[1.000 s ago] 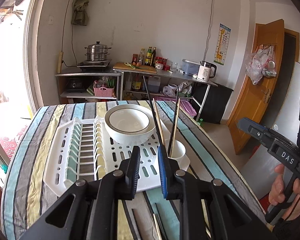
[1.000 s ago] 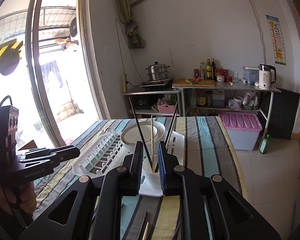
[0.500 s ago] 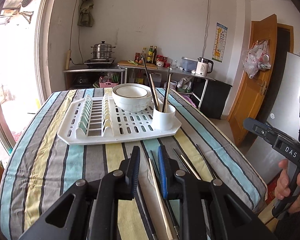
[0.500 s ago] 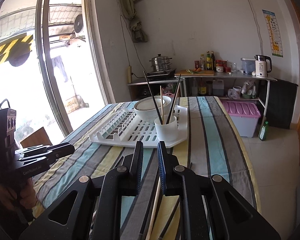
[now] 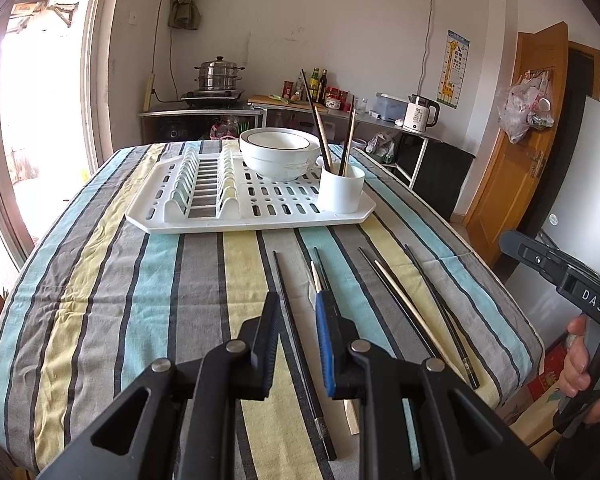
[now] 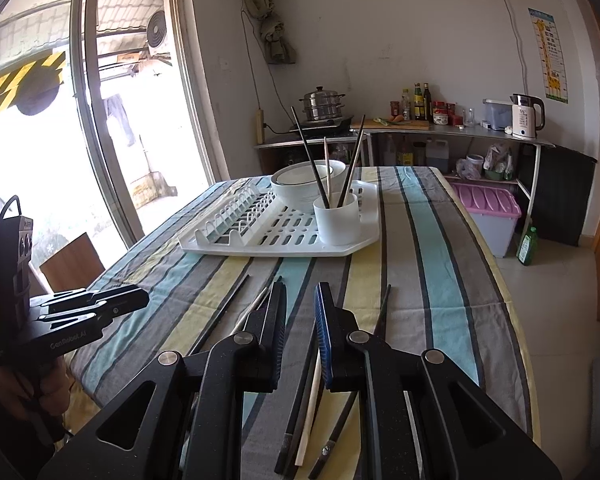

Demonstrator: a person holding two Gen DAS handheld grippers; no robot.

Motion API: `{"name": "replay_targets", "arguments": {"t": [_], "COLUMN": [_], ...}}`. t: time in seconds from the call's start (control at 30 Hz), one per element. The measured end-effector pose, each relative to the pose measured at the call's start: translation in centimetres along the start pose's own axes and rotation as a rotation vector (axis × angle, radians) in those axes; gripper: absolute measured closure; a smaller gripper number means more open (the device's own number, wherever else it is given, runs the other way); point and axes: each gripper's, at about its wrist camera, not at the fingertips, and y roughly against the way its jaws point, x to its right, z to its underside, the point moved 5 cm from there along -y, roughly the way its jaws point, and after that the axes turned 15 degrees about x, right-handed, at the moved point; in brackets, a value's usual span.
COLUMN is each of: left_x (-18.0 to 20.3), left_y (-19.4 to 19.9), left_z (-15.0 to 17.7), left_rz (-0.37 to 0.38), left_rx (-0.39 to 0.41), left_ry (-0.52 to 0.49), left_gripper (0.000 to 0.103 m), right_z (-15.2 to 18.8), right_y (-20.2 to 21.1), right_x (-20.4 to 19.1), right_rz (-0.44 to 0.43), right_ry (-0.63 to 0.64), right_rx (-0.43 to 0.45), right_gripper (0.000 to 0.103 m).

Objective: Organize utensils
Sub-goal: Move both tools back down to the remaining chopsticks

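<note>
Right now we hold both grippers low over the near end of the striped tablecloth [image 5: 148, 280], w/ the white dish rack [image 5: 260, 208] as our landmark further up the table. Left gripper [image 5: 298, 320] hangs just in front of the rack, jaws a narrow gap apart & nothing clamped; a dark chopstick [image 5: 300, 352] lies on the cloth under that gap, running toward us from the rack's near edge. Whether the pads touch it we can't tell. To the right of it, still in front of the rack, lie a pale chopstick [image 5: 404, 300] and more dark ones, roughly parallel. Right gripper [image 6: 300, 312] sits in front of the rack's right corner, jaws likewise only slightly parted, gripping nothing; a pale chopstick [image 6: 310, 400] & dark ones lie on the cloth beneath it. On the rack's near right corner stands a white cup [image 5: 341, 188] holding three upright sticks, two dark, one pale. Behind the cup, on the rack's far side, sits a white bowl [image 5: 278, 156] w/ a dark rim line. Rack's left part is the plate slots, none filled. In the left view the right gripper shows at the far right edge, off the table, w/ a hand [image 5: 588, 364] on its handle; in the right view the left gripper [image 6: 140, 300] shows at the left, beside the table edge.
</note>
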Motion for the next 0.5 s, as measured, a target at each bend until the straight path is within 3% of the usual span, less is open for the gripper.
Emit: {"name": "replay_targets", "arguments": {"t": [0.2, 0.5], "left_x": [-0.3, -1.0], "left_y": [-1.8, -7.1], "left_z": [0.7, 2.0], "left_rz": [-0.013, -0.034], "left_rx": [-0.042, -0.155], "left_ry": [0.008, -0.005], "left_gripper": [0.084, 0.082], "right_z": [1.3, 4.6], "right_y": [-2.4, -9.0], "right_x": [-0.2, 0.5], "right_rz": [0.005, 0.021], "right_ry": [0.016, 0.036], "right_rx": [-0.060, -0.248], "right_gripper": [0.088, 0.088]}}
